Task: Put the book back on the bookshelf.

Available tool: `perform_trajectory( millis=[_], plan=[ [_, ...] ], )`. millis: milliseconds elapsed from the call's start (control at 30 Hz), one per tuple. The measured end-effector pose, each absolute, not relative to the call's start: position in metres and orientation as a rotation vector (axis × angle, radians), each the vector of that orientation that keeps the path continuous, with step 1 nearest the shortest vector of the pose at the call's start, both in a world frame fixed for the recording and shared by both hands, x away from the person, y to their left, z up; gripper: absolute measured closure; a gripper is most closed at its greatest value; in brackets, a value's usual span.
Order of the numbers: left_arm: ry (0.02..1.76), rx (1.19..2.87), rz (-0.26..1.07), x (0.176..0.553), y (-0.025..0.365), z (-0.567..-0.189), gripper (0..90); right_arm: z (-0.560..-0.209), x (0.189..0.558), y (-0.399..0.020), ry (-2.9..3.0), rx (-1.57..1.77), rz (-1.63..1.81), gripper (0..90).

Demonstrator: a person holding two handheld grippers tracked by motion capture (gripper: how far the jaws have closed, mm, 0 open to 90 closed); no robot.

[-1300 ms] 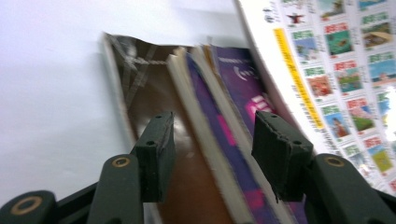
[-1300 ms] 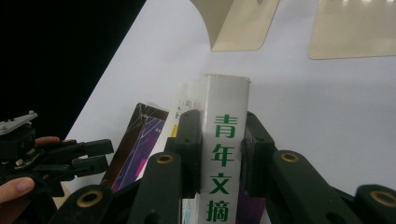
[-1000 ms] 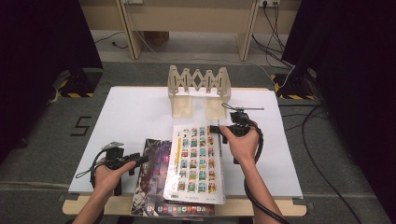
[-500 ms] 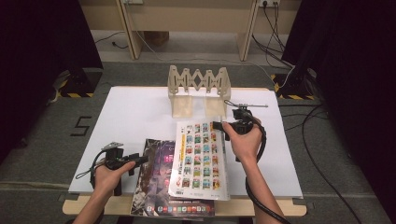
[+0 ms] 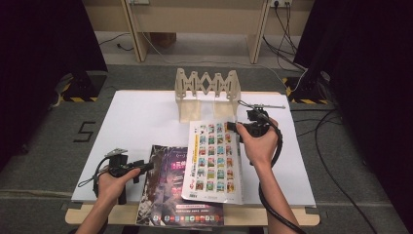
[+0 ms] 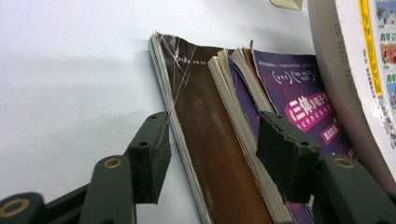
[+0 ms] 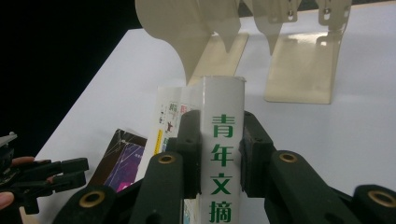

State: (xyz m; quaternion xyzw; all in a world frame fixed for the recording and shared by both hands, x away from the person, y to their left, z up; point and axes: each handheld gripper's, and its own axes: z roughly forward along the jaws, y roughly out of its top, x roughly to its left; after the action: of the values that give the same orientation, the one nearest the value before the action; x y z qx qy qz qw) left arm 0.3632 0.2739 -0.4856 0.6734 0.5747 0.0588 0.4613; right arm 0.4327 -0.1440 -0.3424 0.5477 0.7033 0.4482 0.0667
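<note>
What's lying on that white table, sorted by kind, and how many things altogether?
Magazines: 2, a white one with a picture grid clamped by the right gripper, and a dark purple one by the left gripper
Folding book racks: 1, beige
Total: 3

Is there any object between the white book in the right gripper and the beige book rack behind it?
Nothing visible blocks it. The right gripper is shut on the spine of the white book, and the bare white table lies between the book's far edge and the book rack. The dark book lies nearer the person.
</note>
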Motion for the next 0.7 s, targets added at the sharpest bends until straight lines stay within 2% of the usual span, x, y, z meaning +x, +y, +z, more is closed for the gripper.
perform_trajectory(
  millis=[700],
  plan=[
    [1.415,1.646,0.133,0.363,0.274,-0.486,42.9,-0.307,0.437,-0.159,1.968,1.586,1.299,74.1]
  ],
)
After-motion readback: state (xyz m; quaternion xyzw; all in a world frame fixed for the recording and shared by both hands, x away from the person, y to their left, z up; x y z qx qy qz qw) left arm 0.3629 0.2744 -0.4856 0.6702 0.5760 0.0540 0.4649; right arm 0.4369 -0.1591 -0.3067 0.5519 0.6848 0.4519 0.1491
